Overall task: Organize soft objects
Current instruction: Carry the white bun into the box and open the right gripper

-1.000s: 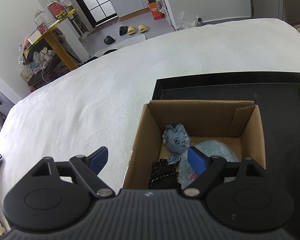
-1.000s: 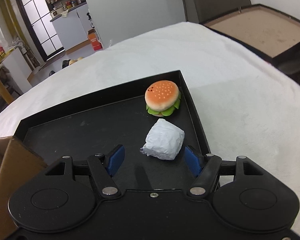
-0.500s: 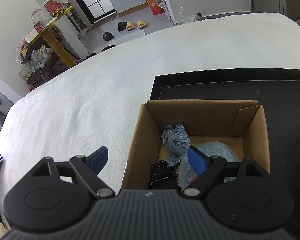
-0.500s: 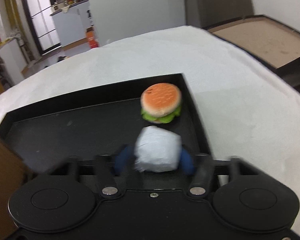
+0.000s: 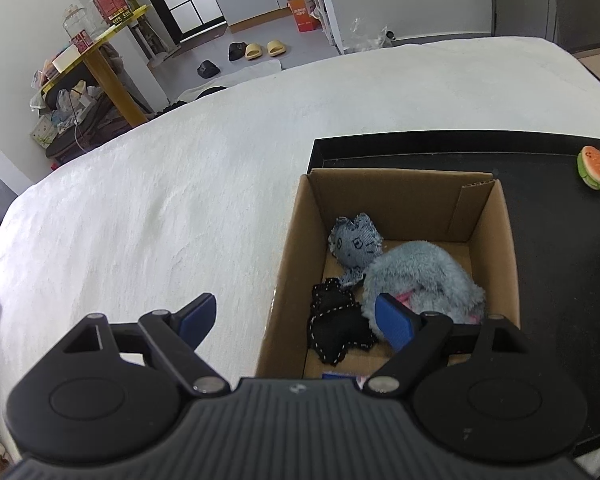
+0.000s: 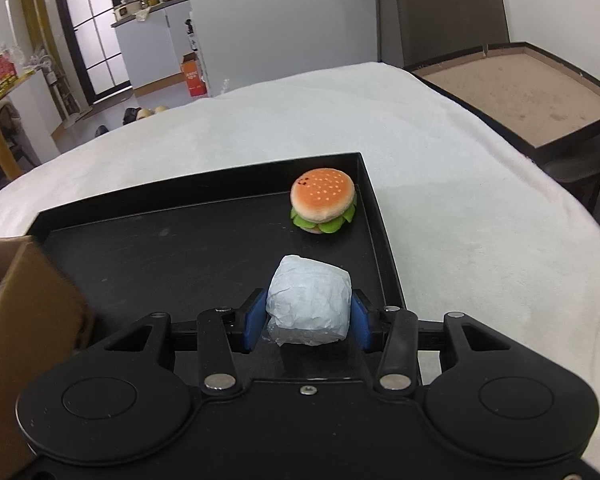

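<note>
My right gripper is shut on a white crinkled soft bundle, held a little above the black tray. A plush burger sits in the tray's far right corner. At the tray's left end stands an open cardboard box. It holds a denim doll, a fluffy grey-blue plush and a black stitched toy. My left gripper hangs open over the box's near left wall, nothing between its fingers. The burger also shows at the right edge of the left wrist view.
The tray lies on a white-covered table. To the right is a brown board with a dark frame. Beyond the table are shelves, slippers on the floor and a doorway.
My right gripper closed on the white bundle and lifted it off the tray floor. My left gripper rose slightly, so more of the box's inside shows.
</note>
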{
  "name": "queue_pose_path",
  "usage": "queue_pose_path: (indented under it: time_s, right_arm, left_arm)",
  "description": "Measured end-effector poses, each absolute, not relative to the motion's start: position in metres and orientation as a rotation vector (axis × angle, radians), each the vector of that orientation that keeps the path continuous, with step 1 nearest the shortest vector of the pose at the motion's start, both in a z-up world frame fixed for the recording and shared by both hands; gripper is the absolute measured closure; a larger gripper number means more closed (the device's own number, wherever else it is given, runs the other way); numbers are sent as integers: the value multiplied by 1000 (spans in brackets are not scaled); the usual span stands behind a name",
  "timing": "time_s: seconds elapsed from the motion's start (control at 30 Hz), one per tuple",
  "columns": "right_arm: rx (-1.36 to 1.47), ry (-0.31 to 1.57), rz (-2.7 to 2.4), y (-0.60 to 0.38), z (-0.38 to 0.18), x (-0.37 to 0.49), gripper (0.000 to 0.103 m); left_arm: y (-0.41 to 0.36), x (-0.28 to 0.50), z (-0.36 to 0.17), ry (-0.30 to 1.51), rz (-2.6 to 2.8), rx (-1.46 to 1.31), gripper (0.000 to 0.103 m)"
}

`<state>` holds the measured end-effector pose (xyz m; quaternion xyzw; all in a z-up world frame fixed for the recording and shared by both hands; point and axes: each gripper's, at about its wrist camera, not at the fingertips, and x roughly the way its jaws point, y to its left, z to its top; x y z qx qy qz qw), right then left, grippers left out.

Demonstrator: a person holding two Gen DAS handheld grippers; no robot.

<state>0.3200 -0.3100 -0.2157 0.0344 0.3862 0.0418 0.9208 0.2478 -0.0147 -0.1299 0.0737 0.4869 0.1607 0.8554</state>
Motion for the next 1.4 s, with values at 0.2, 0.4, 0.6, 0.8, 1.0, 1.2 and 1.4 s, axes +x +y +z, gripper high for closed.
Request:
queue_pose_path:
  time_s: [0.2,0.4,0.6,0.8,1.0,1.2,1.4]
  right_arm:
    - [34,748,115,-305,-185,300,59]
    - [15,718,136,-297,-162,279,59]
    - [-7,698,161,-287,-148,267,59]
    - [-26,685,178,-271,-135,255,59]
    - [-48,673,199,-256,-127,248,59]
    - [-72,663,234,-239,-121,247,59]
    - [-105,662,281,-218,-117,247,59]
  left_arm:
    - [-5,226,-117,1006,307,131,18]
    - [13,209,-109,982,308,96,18]
    - [21,199,-109,962,286,68,18]
    - [27,192,-117,963,260,45,18]
    - [35,191,-122,975,232,3,19]
    - [36,193,-126,974,235,-1,21]
    - [41,194,-131,992,227,-22,31]
